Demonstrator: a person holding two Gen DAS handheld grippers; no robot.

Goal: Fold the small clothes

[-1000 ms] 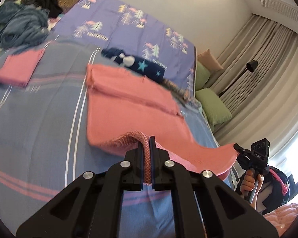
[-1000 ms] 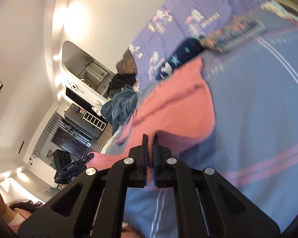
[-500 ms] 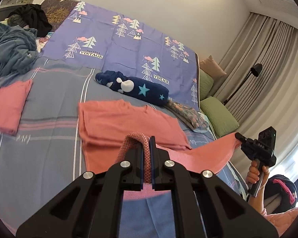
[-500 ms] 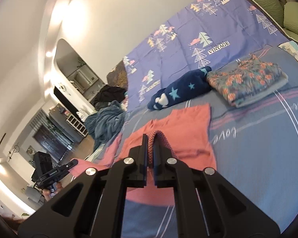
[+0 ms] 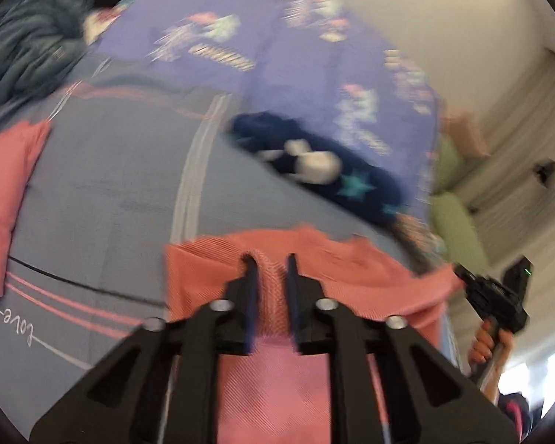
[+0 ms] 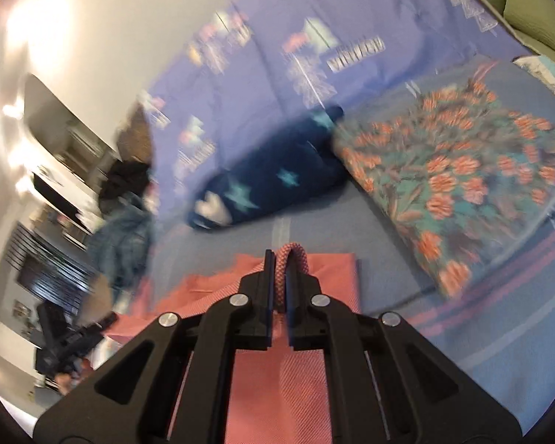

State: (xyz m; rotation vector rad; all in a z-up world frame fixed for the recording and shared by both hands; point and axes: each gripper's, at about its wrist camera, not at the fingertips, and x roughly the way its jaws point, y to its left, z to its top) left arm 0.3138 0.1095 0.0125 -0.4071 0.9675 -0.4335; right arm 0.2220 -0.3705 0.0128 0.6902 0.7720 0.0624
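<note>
Left gripper [image 5: 269,259] released, jaws apart around fold of pink knit garment [image 5: 314,266] lying on near blue-grey striped bedspread [image 5: 103,185]. Right gripper [image 6: 280,255] clenched on garment's edge [image 6: 296,255]. Navy star-print bundle [image 6: 273,188] beyond.

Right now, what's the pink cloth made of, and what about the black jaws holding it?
The pink cloth looks like soft woven or knit fabric, matte; fine diagonal ribs show and it bunches into a loop between the right gripper's jaws. The jaws look like hard matte black plastic with shiny metal screws, though plastic is a guess.
</note>
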